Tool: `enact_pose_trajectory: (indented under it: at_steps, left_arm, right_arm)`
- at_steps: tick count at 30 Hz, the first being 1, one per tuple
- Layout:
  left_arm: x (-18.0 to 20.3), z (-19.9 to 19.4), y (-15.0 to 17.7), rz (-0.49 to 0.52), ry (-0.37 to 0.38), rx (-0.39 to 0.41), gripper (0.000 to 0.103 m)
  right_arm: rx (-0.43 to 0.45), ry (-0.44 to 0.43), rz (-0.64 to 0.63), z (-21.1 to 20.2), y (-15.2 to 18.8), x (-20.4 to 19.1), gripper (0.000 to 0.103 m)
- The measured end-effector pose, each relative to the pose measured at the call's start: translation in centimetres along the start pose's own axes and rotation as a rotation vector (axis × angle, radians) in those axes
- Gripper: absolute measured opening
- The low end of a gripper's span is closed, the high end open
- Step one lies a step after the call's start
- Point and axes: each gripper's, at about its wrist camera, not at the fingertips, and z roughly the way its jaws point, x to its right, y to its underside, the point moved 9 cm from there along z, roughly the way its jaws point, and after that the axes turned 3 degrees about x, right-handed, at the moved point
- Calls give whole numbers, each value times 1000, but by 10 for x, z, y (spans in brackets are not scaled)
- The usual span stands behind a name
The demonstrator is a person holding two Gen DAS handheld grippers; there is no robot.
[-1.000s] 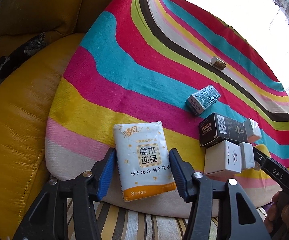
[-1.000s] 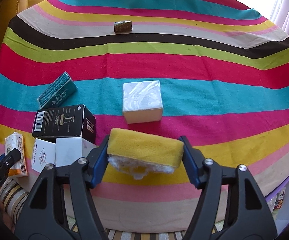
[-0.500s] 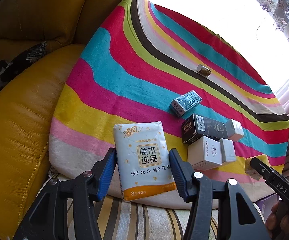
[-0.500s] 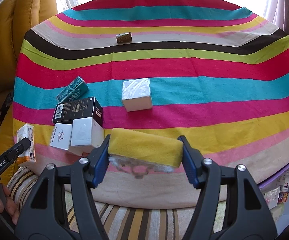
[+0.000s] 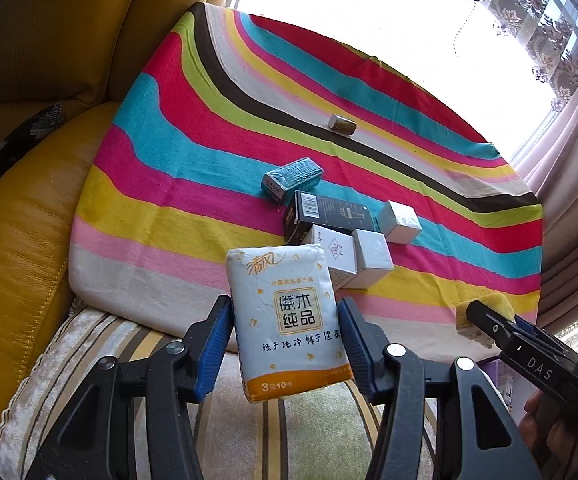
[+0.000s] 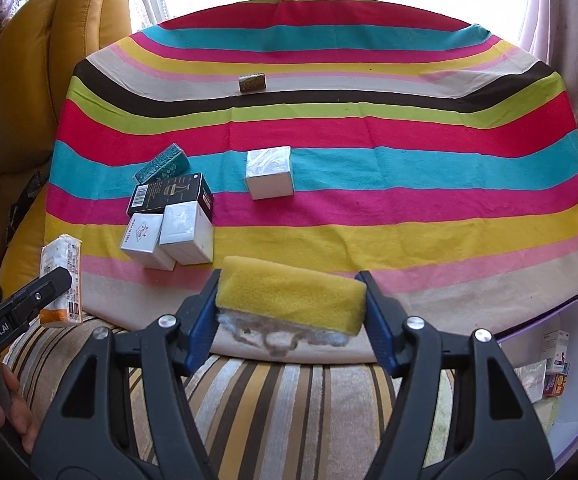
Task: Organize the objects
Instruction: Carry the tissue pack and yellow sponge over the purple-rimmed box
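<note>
Striped cloth [image 6: 369, 128] served as the reference surface for every position noted. The left gripper [image 5: 285, 340] was clenched on a white tissue pack [image 5: 289, 316], gripped across its width and held upright off the near edge of the cloth, over the striped cushion [image 5: 225, 420]; this hold kept the printed face toward the camera and the soft pack from sagging. The right gripper [image 6: 291, 312] was likewise clamped on a yellow sponge [image 6: 289, 296], grasped end to end, also just off the near edge of the cloth, its frayed white underside hanging free. Both items appeared lifted clear for removal, probably toward the open purple box [image 6: 577, 364] beside the cloth's near right corner, which already held small packets. On the cloth, near its left side, lay a teal box [image 6: 163, 168], a black box [image 6: 171, 198] and two white boxes [image 6: 169, 236] touching one another; a white cube [image 6: 269, 172] stood apart at centre, a small brown item [image 6: 252, 82] toward the far edge.
</note>
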Motion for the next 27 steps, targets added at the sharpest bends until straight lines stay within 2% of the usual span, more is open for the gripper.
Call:
enact_pose_trajectory:
  at_steps: [10, 27]
  left_arm:
    - [49, -13, 17, 90, 57, -6, 55]
    - [139, -21, 52, 280, 139, -43, 55]
  right_arm:
    - [18, 16, 46, -32, 18, 37, 68]
    - [47, 112, 83, -75, 48, 118, 68]
